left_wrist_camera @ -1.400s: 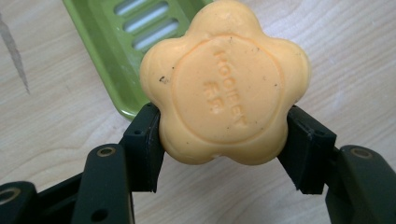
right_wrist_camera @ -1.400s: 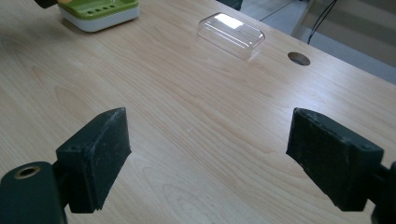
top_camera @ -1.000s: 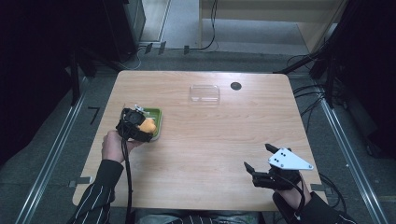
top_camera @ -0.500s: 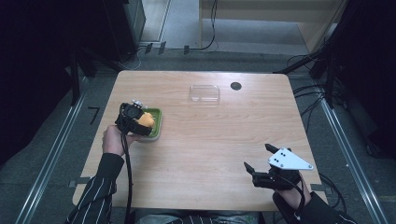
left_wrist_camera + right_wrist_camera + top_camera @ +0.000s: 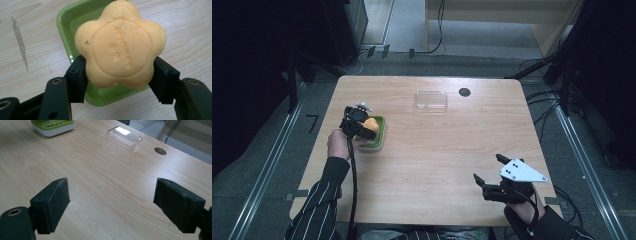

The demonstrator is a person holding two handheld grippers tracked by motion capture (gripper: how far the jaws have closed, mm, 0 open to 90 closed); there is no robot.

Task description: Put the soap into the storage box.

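High view, left tongs point(image 5: 362, 129): I have them clamped on the soap point(image 5: 372, 123), which hangs over the green dish point(image 5: 381, 136) at the left of the tabletop point(image 5: 432, 165)
High view, right tongs point(image 5: 491, 169): mine too, jaws apart, holding nothing, low near the tabletop's near right corner, well apart from the dish
High view, lid point(image 5: 431, 100): clear, lying on the tabletop toward the far edge, well apart from the dish, beside a round hole point(image 5: 464, 92)
High view, risk: my left hand point(image 5: 339, 144) sits close to the dish, so I judge a careless lowering could nudge the dish and slide it

Left gripper view, grip: pads point(image 5: 78, 75) press the soap point(image 5: 120, 45) on two opposite sides, low on its flower-shaped body, so most of it stands clear above the pads
Left gripper view, dish point(image 5: 72, 27): lies beneath and behind the soap, its near rim under the soap's lower edge
Left gripper view, risk: soap is smooth and lobed; I judge it could twist or slip out of the grip, or land on the rim instead of inside if I release off centre

Right gripper view, right tongs point(image 5: 111, 202): jaws wide apart over bare wood
Right gripper view, lid point(image 5: 124, 135): ahead on the tabletop, the dish point(image 5: 53, 126) farther off at the top left
Right gripper view, risk: thin glossy plastic; I judge it could skid away or flex when pinched
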